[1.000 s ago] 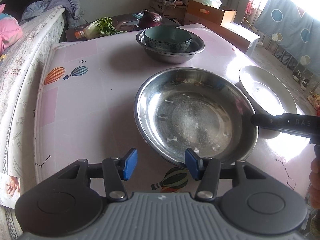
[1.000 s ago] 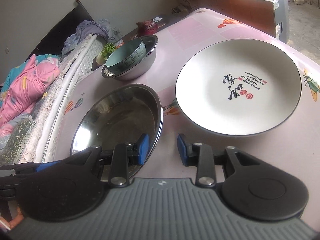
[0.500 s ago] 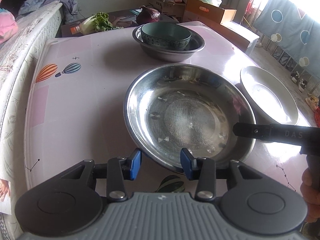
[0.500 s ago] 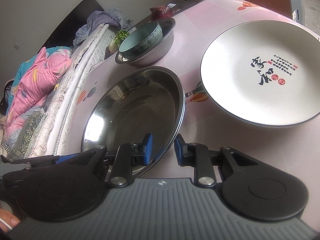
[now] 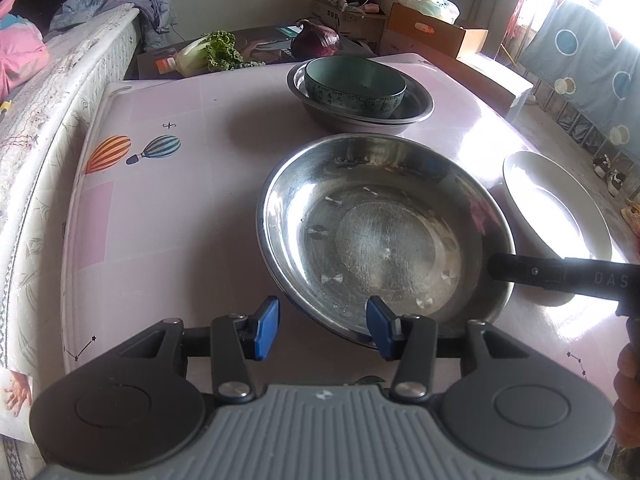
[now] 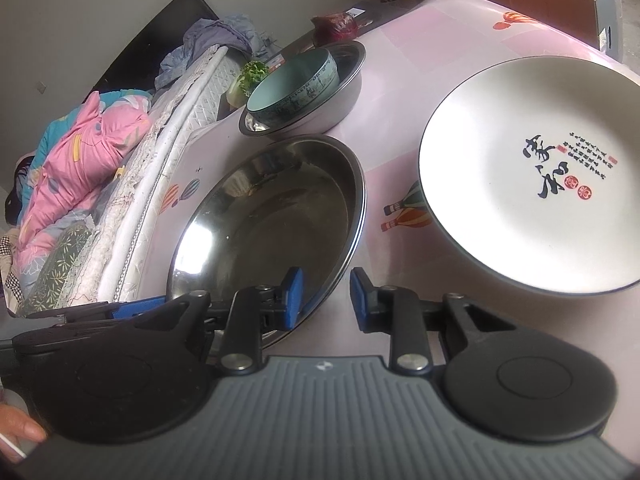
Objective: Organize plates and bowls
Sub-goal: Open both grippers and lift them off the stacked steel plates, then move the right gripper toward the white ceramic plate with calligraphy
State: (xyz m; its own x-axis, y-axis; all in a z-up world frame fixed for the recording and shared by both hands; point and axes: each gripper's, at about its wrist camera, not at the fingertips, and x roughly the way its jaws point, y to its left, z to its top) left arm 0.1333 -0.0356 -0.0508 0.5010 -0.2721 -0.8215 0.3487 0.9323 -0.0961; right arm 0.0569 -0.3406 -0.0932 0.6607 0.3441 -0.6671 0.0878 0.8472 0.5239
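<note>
A wide steel plate lies on the pink table. My left gripper is open, its jaws astride the plate's near rim. My right gripper is open, its jaws astride the plate's right rim; one of its fingers shows in the left wrist view. A white plate with black lettering lies to the right. A teal bowl sits inside a steel bowl at the back.
A bed with pink bedding runs along the table's left side. A cabbage and a red cabbage lie on a low stand behind the table. Cardboard boxes stand at the back right.
Both grippers have moved in on the steel plate's rim and now straddle it. The plates and bowls have not moved.
</note>
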